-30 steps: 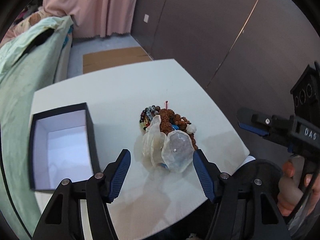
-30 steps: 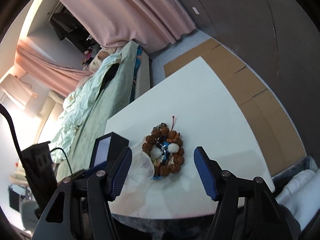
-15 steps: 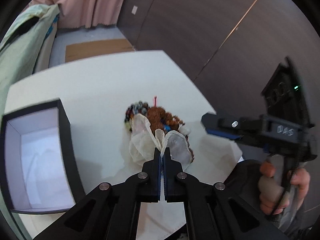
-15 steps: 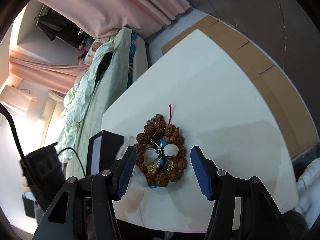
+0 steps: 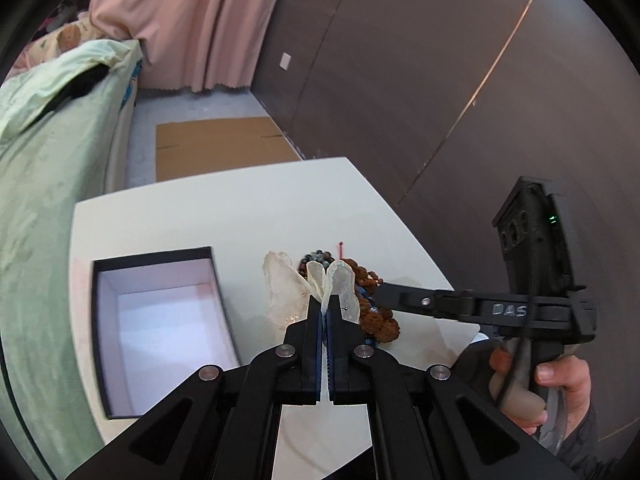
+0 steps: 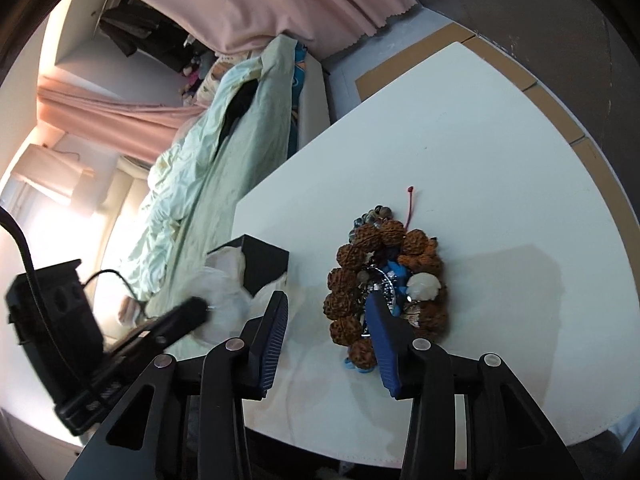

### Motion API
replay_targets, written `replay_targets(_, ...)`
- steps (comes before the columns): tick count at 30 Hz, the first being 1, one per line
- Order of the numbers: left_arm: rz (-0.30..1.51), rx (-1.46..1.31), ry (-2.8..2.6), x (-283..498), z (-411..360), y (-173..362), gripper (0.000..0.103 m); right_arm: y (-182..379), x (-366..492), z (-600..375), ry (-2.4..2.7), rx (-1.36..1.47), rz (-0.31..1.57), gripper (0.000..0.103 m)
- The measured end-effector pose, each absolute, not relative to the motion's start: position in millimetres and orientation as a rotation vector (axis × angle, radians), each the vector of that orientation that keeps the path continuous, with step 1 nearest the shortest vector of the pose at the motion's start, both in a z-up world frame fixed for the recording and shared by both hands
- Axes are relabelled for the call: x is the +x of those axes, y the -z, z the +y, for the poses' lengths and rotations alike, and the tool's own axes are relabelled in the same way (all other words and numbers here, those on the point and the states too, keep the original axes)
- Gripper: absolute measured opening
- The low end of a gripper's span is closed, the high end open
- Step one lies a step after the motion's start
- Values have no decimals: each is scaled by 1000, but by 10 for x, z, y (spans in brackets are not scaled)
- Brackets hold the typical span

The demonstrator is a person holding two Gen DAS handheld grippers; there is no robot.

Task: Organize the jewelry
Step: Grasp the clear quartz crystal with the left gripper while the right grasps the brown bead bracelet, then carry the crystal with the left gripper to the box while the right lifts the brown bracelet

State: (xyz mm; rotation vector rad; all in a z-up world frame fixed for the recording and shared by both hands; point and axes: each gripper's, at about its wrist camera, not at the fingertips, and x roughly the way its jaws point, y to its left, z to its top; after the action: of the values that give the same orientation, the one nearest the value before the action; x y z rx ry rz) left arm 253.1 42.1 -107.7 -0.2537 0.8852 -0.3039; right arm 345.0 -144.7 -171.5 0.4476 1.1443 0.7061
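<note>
1. The left hand-held gripper (image 5: pixel 325 316) is clenched on a clear plastic bag (image 5: pixel 288 288), lifted just beside the bead pile (image 6: pixel 384 280) on the white counter (image 5: pixel 240 208).
2. The right hand-held gripper (image 6: pixel 328 336) has been closing, its jaws still parted over the pile's near edge, one pad hiding some beads.
3. A black box (image 5: pixel 100 320), open, sits left of the pile; a green-covered bed (image 5: pixel 48 168) lies beyond the box.

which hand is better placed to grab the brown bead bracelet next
Right, most likely. The right gripper has its fingers open, just been closing, right at the brown bead bracelet on the table. The left gripper is busy: shut on the clear plastic bag.
</note>
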Motion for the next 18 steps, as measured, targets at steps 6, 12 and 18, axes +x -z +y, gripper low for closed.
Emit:
replay_targets(6,848,-263,284,2366,536,937,1,1779,3516,-1275,-659,341,1186,43)
replay_targets(12,820,-261,262,2223,602,837,1,1830,3499,-1099,-629,209,1199,39)
replay_targets(18,787,-248,242,2052,641,693,1,1751,3465,-1274,-608,260,1150,21)
